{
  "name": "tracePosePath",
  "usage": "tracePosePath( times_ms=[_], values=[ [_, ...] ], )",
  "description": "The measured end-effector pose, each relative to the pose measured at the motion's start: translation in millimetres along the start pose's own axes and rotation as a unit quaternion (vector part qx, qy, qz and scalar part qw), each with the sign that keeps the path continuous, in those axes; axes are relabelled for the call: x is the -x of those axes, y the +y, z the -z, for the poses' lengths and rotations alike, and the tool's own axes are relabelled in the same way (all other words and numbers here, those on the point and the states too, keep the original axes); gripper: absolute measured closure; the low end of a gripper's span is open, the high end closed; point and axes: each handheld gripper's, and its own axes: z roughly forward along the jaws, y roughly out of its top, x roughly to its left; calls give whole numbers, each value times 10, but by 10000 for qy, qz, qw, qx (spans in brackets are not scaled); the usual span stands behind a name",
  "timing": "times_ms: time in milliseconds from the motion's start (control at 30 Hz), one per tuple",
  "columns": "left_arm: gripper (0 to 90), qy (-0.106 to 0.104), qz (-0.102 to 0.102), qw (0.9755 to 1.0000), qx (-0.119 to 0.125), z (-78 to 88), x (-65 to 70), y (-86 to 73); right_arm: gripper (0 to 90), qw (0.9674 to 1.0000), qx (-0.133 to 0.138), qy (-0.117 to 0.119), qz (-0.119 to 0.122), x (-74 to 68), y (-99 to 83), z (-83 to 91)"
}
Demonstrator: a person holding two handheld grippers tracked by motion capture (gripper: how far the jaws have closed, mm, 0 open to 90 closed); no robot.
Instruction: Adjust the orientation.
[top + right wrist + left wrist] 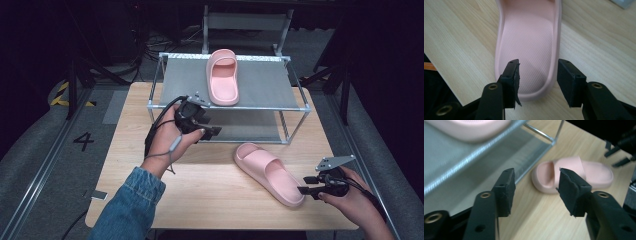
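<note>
Left gripper [212,131]: mine, held in my left hand [167,137] at about 9 o'clock from the table's middle, just in front of the rack; its jaws stand apart with nothing between them.
Left gripper view: my two black pads [505,191] frame bare wood, with the slide on the table lying beyond them at 1 o'clock.
Right gripper [306,184]: mine, in my right hand [352,200] at about 4 o'clock on the table; its jaws are parted and level with the heel of the near slide.
Right gripper view: one pad [511,81] sits over the heel's inner sole and the other just outside the heel rim; I cannot tell whether either touches it.
Slide on the table [270,172]: pink rubber slide, sole down on the wood, heel toward 4 o'clock and toe strap toward 10 o'clock, just in front of the rack's right front leg.
Slide on the rack [222,76]: the matching pink one, flat on the top shelf, left of its middle, heel toward 6 o'clock at the front edge.
Rack [300,107]: two-tier metal frame with grey shelves, at 12 o'clock on the table.
Table [210,195]: light wood.
</note>
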Motion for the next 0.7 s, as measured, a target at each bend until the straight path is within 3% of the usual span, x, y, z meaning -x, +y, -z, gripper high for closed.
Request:
tracePosePath(
  times_ms=[200,567,700],
  values=[
    [441,-196,-114,9995,-199,94,52,-214,541,9997,-162,49,197,-31,221,-56],
    [384,-196,-215,9986,-443,46,-37,-529,533,9985,-327,229,379,-146,574,-232],
    [370,-199,-192,9985,-473,35,-73,-623,519,9984,-370,312,307,-188,659,-308]
  ],
)
